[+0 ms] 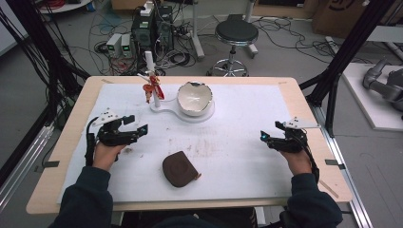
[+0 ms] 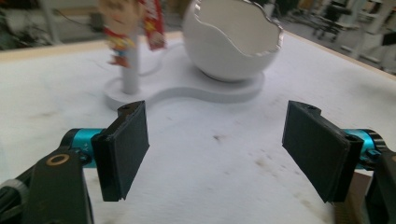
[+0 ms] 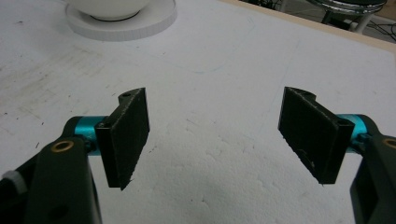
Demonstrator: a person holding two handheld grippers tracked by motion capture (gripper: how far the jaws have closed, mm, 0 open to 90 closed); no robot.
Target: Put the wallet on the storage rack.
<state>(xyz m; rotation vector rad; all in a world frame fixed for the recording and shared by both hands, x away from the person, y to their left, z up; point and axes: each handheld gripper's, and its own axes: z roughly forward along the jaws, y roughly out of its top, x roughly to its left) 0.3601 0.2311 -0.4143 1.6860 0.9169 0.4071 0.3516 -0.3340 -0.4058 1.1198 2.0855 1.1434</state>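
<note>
A white bowl shaped like a broken eggshell sits on a white base at the back middle of the mat. A thin post on that base carries a small red and yellow figure. A brown round pouch lies near the front centre. My left gripper hovers open at the left, pointing toward the bowl and the figure; nothing is between its pads. My right gripper is open at the right, empty, over bare mat.
A white mat covers most of the wooden table. Brownish stains mark the mat near the middle. Behind the table stand a stool, computer boxes and cables on the floor.
</note>
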